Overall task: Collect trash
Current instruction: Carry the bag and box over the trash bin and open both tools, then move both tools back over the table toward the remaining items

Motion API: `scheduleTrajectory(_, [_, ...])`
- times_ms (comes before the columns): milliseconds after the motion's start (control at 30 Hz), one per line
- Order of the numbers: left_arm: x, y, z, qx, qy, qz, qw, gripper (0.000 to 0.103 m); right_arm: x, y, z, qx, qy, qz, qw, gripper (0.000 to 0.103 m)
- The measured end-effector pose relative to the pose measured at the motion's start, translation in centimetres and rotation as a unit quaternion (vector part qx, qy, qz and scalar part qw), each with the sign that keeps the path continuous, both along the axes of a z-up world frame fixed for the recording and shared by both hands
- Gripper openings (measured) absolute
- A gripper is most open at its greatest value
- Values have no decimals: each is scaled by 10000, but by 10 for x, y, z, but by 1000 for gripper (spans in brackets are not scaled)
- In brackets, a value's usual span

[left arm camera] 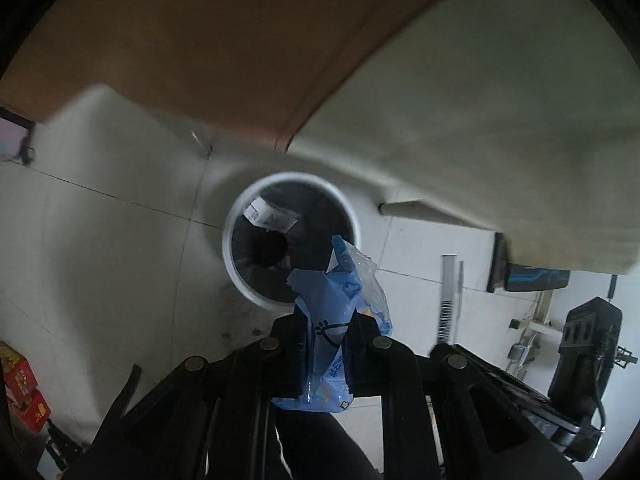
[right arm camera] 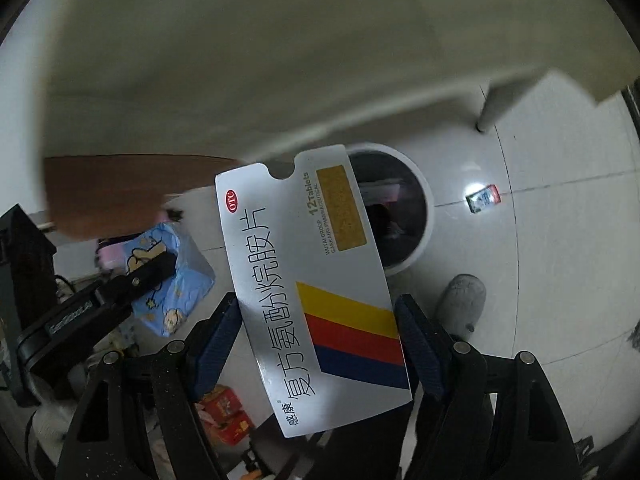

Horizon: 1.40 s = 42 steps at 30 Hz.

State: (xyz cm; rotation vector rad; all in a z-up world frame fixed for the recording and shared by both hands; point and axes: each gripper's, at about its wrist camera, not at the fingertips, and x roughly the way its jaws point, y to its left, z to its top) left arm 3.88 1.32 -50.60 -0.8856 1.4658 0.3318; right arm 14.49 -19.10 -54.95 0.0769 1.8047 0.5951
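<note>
We had the left gripper (left arm camera: pixel 325 354) clamped on a blue wrapper (left arm camera: pixel 340 300), the bin (left arm camera: pixel 231 236) mouth just ahead below it, nearer than the right gripper (right arm camera: pixel 320 344) pinching a medicine box (right arm camera: pixel 312 292).

The pill box (right arm camera: pixel 316 292) hides most of the white bin (right arm camera: pixel 424 216) behind it. The small packet (right arm camera: pixel 483 198) on the floor is way too tiny and glared-out to read.
</note>
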Motion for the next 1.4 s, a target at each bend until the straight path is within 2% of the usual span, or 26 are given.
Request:
scheduleTrajectory(67, [5, -3, -39, -25, 125, -102, 9999, 14, -2, 1, -55, -153, 85, -108, 9998, 79])
scheduleTrajectory(133, [11, -6, -79, -29, 238, -222, 9995, 32, -3, 3, -98, -253, 214, -145, 9993, 79])
scheduleTrajectory(200, [14, -6, -108, -24, 324, -251, 9992, 83, 0, 3, -126, -268, 309, -180, 9990, 80])
scheduleTrajectory(233, [15, -5, -123, -43, 321, -221, 9992, 91, 0, 5, -146, -312, 340, -162, 9988, 80])
scheduleTrajectory(267, [14, -4, -131, 0, 348, -216, 9992, 95, 0, 6, -157, -366, 329, -170, 9986, 83])
scheduleTrajectory(300, [14, -3, -138, 70, 409, -237, 9989, 95, 2, 8, -167, -422, 303, -142, 9985, 88])
scheduleTrajectory(333, [12, -2, -143, 132, 458, -263, 9985, 96, 3, 18, -177, -491, 258, -103, 9984, 101])
scheduleTrajectory(400, [10, 0, -145, 272, 535, -321, 9977, 101, 4, 18, -186, -663, 152, -36, 9977, 102])
scheduleTrajectory(533, [2, -3, -146, 634, 730, -570, 9937, 101, 7, 23, -190, -1003, -116, 129, 9948, 102])
scheduleTrajectory(800, [-9, -5, -127, 1248, 1072, -919, 9821, 101, 5, 29, -173, -1669, -779, 571, 9812, 102])
scheduleTrajectory(933, [-17, -9, -106, 1444, 1123, -1076, 9772, 101, 1, 29, -149, -1789, -1002, 709, 9762, 102])
scheduleTrajectory(1100, [-27, -17, -76, 1469, 1155, -1120, 9760, 101, -2, 22, -112, -1836, -1120, 749, 9737, 102])
scheduleTrajectory(1300, [-35, -26, -28, 1427, 1080, -1165, 9769, 101, -3, 11, -47, -1866, -1266, 743, 9714, 102])
scheduleTrajectory(1400, [-37, -29, 9, 1436, 987, -1207, 9773, 101, -4, 9, -15, -1846, -1294, 738, 9715, 102])
